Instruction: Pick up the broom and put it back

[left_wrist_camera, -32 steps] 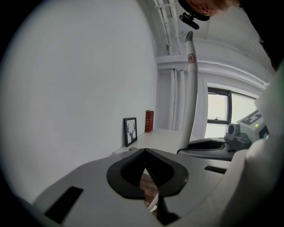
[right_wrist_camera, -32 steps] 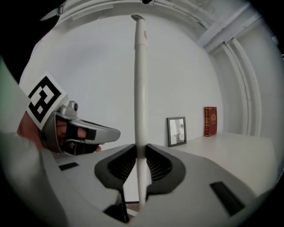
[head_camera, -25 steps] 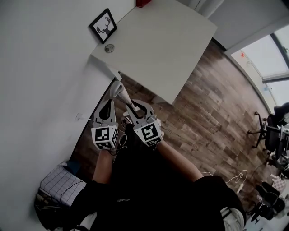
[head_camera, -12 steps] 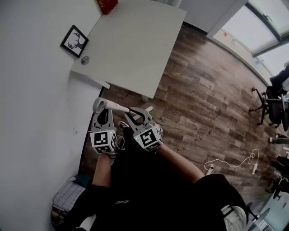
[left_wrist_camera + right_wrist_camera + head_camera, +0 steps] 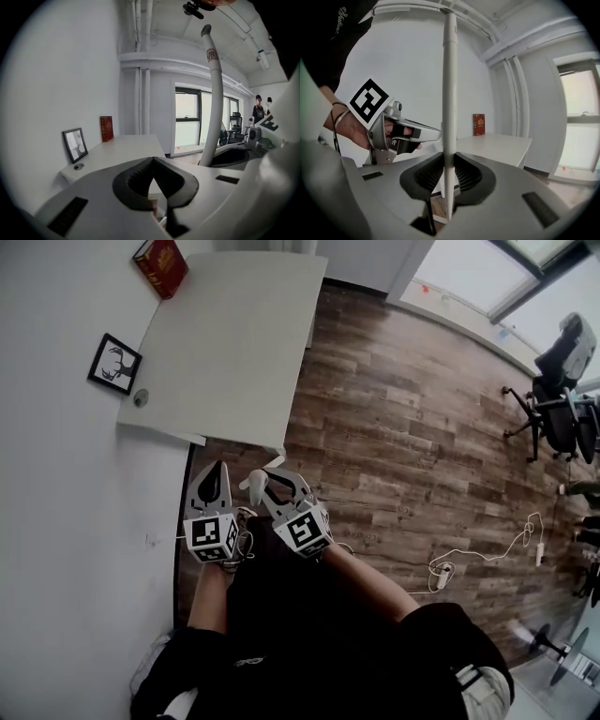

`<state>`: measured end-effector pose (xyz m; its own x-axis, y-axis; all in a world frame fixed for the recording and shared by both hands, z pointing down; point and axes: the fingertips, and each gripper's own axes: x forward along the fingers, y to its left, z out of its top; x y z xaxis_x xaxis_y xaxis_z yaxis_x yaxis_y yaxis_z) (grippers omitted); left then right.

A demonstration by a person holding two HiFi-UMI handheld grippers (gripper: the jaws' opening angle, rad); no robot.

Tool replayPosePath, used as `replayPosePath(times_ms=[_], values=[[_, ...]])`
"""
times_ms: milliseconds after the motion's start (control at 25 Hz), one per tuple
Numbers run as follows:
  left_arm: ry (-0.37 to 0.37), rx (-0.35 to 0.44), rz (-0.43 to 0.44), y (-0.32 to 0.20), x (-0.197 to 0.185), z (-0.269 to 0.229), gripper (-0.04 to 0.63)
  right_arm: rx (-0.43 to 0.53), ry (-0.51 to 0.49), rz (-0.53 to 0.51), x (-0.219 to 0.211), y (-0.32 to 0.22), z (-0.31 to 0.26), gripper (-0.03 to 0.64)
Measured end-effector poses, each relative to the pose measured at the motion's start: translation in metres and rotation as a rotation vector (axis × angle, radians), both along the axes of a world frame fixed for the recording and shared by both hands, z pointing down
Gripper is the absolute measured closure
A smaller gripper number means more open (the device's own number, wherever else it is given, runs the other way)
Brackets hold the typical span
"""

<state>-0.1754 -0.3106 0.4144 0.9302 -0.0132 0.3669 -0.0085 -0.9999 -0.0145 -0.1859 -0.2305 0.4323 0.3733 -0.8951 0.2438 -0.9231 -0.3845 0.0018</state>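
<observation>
my right gripper [image 5: 449,161] has its jaws pinched on the broom [image 5: 449,84], gripping the thin white handle between the two dark ribbed pads. the handle stands upright in the jaws, rising high above them and running a short way below them. i cannot see the brush end in any view.

my left gripper [image 5: 152,161] has its jaws pressed together at the tips, with nothing between them. from the left jaws, the broom handle is off to the right, curving upward, and the right gripper sits just beside it at its foot. from the right jaws, the left gripper is close on the left, level with them, and a hand [image 5: 349,129] is wrapped around its grip under the marker cube.

in the head view both grippers are held side by side in front of the person's body, pointing away from them, with the rounded top of the handle between the two sets of jaws.

ahead of both sets of jaws is a white desk [image 5: 225,343] against a white wall [image 5: 56,474]. a red book [image 5: 161,263] stands at the desk's far end and a framed picture [image 5: 114,364] leans against the wall nearer the jaws. a wooden floor [image 5: 403,427] spreads to the right of the jaws, with an office chair [image 5: 553,390] far off and a cable [image 5: 487,554] lying on the boards.
</observation>
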Motion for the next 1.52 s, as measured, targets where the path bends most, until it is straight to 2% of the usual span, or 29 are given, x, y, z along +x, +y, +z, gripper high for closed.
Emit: replayPosePath(times_ms=[240,480,720,920,1120,1240,1400,1520], values=[[-0.001,0.01,0.176,0.084,0.044,-0.001,0.595,0.018,0.012,0.168,0.028,0.075,-0.007,0.526],[0.029,-0.026,0.353,0.204,0.083,-0.003,0.595,-0.006,0.041,0.348,0.055,0.189,-0.008,0.526],[0.061,-0.04,0.563,0.312,0.104,-0.019,0.595,-0.021,0.089,0.67,0.088,0.331,-0.011,0.526],[0.069,-0.055,0.671,0.371,0.134,-0.02,0.595,-0.062,0.149,0.843,0.113,0.409,-0.018,0.526],[0.078,-0.072,0.751,0.427,0.167,-0.013,0.595,-0.081,0.158,0.954,0.148,0.481,-0.018,0.526],[0.067,-0.078,0.76,0.44,0.194,-0.002,0.595,-0.07,0.132,1.001,0.172,0.509,-0.012,0.526],[0.054,-0.085,0.751,0.45,0.233,0.007,0.595,-0.058,0.101,0.986,0.212,0.519,-0.009,0.526],[0.034,-0.107,0.705,0.446,0.266,0.017,0.595,-0.061,0.079,0.933,0.249,0.508,-0.004,0.526]])
